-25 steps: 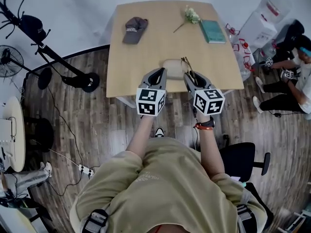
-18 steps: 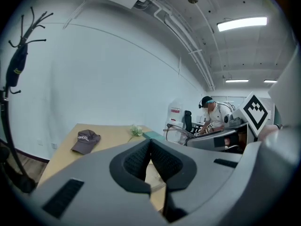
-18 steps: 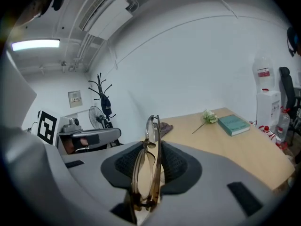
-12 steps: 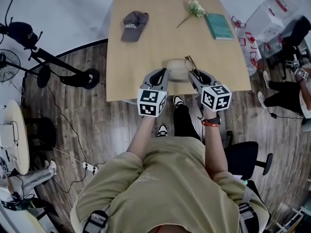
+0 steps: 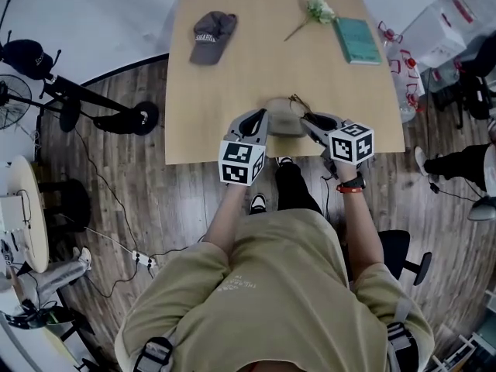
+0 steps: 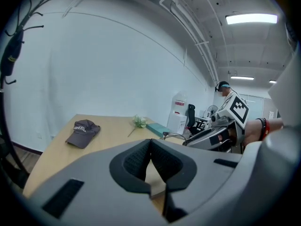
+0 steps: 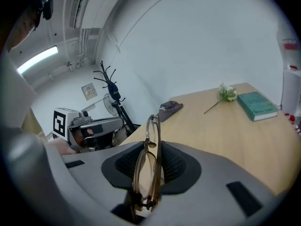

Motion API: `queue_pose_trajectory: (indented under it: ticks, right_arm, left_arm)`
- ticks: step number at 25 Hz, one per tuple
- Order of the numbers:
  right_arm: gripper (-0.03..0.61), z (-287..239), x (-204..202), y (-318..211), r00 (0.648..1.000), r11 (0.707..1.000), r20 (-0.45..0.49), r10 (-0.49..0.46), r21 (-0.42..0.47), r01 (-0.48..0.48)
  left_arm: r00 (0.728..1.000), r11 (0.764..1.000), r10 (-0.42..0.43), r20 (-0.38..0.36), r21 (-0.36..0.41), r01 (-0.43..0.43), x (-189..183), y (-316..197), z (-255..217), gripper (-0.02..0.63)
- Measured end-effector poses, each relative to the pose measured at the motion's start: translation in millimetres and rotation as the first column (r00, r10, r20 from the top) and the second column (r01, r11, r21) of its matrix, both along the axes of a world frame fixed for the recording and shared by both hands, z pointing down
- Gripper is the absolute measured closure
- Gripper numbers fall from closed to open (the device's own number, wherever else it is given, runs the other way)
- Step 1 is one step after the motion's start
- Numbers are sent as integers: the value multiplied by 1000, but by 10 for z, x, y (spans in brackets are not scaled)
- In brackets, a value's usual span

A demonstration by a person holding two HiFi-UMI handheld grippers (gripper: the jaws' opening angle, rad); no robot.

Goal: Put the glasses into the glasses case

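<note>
Beyond the glasses case (image 5: 285, 119) lie cap (image 5: 211, 37), flower (image 5: 316, 10) (white) and book (image 5: 358, 40).

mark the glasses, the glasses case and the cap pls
glasses (image 7: 146, 169): right gripper view, on the near lens.
glasses case (image 5: 285, 117): head view, on its top face.
cap (image 5: 211, 37): head view, on the crown.
</note>
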State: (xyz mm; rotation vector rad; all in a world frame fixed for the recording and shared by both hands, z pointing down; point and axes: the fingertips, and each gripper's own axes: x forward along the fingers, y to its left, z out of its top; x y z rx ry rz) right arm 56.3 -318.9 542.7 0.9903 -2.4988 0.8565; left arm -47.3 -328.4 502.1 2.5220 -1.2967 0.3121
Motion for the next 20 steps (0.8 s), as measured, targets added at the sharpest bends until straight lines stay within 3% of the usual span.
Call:
queue_pose_trajectory:
  ticks: [7, 11, 16, 20]
  right_arm:
    - [480, 331, 12, -270, 993, 981, 12, -118, -153, 118]
    - [482, 426, -49, -379, 981, 959, 77, -176, -213, 189]
    - [482, 643, -136, -445, 950, 902, 102, -296, -297, 313]
    - [480, 833, -176, -482, 913, 852, 68, -401, -337, 400]
  left_arm:
    - [1000, 999, 4, 19, -44, -3, 40, -197, 239, 592]
    - [1000, 998, 3, 19, -67, -2, 45, -289, 322, 591]
    - [1000, 996, -6, 14, -93, 7, 30, -439, 406, 591]
    - [1000, 993, -24, 6, -116, 25, -8, -542, 437, 591]
